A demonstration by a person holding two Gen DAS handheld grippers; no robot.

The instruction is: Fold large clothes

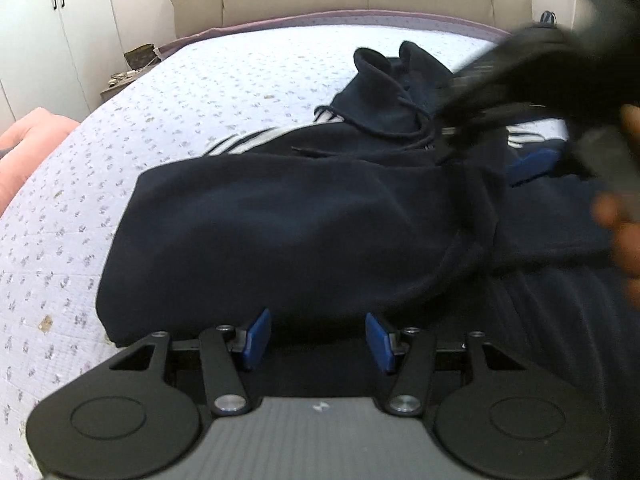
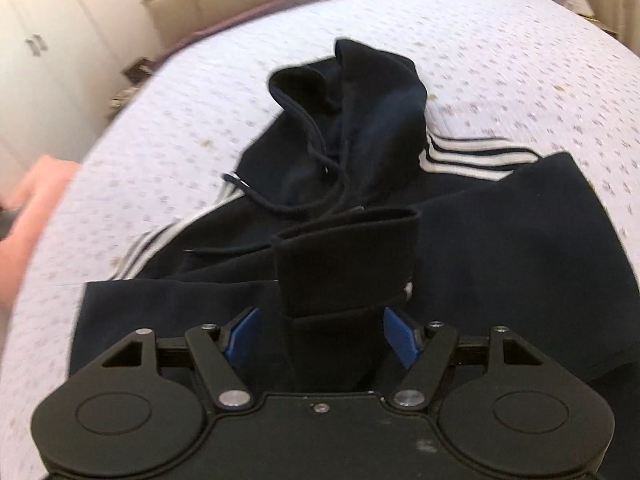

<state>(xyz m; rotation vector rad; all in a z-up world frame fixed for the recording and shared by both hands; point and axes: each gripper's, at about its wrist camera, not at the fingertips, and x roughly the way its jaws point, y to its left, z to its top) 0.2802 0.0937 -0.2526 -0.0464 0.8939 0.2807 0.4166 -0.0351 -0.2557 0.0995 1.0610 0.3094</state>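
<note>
Bedspread [image 2: 500, 64], hoodie [image 2: 360, 128] under tongs [image 2: 322, 334]

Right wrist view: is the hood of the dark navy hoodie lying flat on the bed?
No, the dark navy hoodie has its hood bunched and standing up.

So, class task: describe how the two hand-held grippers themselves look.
The left hand-held gripper and right hand-held gripper match: blue ribbed finger pads on black linkage arms with silver pivot screws, and two round black discs. The left body is ribbed grey, the right black.

Bare bedspread [image 1: 200, 92] left of the hoodie [image 1: 304, 224]; right gripper [image 1: 532, 80] over its right side.
</note>
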